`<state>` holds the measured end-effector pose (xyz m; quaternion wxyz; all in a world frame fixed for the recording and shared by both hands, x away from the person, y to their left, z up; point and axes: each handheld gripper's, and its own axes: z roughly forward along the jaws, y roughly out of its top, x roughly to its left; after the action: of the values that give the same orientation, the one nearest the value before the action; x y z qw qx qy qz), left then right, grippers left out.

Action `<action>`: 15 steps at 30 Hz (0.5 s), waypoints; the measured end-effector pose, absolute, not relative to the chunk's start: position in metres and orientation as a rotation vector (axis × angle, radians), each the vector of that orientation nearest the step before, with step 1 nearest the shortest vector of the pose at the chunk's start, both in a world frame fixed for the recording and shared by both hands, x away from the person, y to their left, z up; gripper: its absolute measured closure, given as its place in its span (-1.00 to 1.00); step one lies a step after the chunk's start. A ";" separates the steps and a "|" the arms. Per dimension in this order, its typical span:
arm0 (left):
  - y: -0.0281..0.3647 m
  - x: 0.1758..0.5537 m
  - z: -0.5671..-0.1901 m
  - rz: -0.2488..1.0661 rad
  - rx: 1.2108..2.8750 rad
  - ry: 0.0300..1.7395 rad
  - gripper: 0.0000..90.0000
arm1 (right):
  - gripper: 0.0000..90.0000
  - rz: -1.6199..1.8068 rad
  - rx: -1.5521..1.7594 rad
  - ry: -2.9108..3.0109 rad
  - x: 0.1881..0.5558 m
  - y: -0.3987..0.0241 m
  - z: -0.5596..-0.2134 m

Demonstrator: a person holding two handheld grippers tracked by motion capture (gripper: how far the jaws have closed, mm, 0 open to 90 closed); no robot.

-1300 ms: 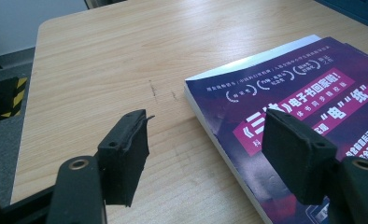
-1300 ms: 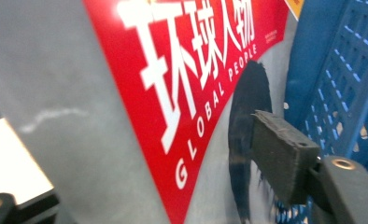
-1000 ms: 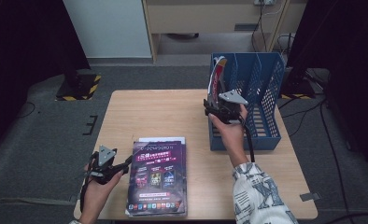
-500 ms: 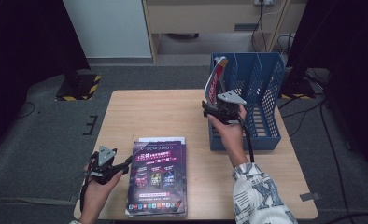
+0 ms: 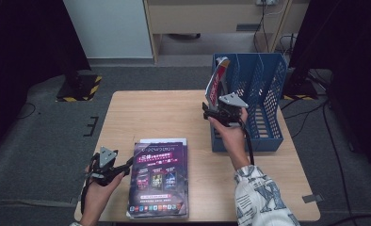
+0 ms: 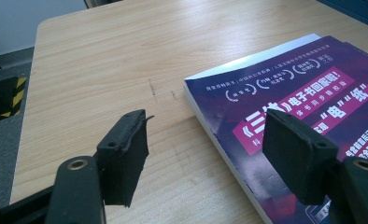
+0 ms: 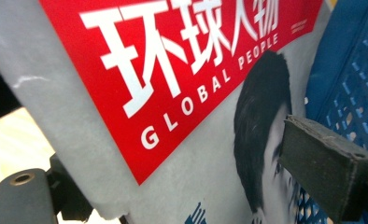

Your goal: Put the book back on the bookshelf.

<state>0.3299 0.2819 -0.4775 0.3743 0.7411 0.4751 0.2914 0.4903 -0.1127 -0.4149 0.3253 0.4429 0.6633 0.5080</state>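
1. Jaws of the right hand-held gripper [image 5: 215, 109] have just been opening; the magazine [image 5: 217, 81] stands between them, apparently released.
2. Magazine now leans in the blue rack [image 5: 268, 101], centre right, so filing looks done.
3. Left hand-held gripper [image 5: 127, 165], lower left, gapes empty beside the purple booklet [image 5: 159, 176] on the worktop [image 5: 150, 117].

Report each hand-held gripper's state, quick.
Left hand-held gripper: open, empty, at the booklet's edge.
Right hand-held gripper: open, jaws have just been opening, magazine between them.
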 end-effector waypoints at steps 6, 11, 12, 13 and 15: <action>0.282 0.330 -0.478 0.745 1.898 1.217 -0.32 | -0.73 1.323 1.166 1.752 0.488 -0.113 -0.417; 0.282 0.330 -0.478 0.745 1.899 1.217 -0.33 | -0.81 1.317 1.136 1.780 0.482 -0.112 -0.414; 0.282 0.330 -0.478 0.745 1.900 1.216 -0.33 | -0.82 1.321 1.136 1.783 0.481 -0.113 -0.414; 0.282 0.330 -0.478 0.745 1.900 1.217 -0.33 | -0.82 1.327 1.141 1.786 0.479 -0.113 -0.413; 0.282 0.330 -0.478 0.747 1.902 1.218 -0.33 | -0.82 1.343 1.156 1.791 0.476 -0.115 -0.412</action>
<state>0.3303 0.2819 -0.4777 0.3724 0.7420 0.4751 0.2916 0.4762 -0.1153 -0.4116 0.3061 0.4367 0.6767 0.5076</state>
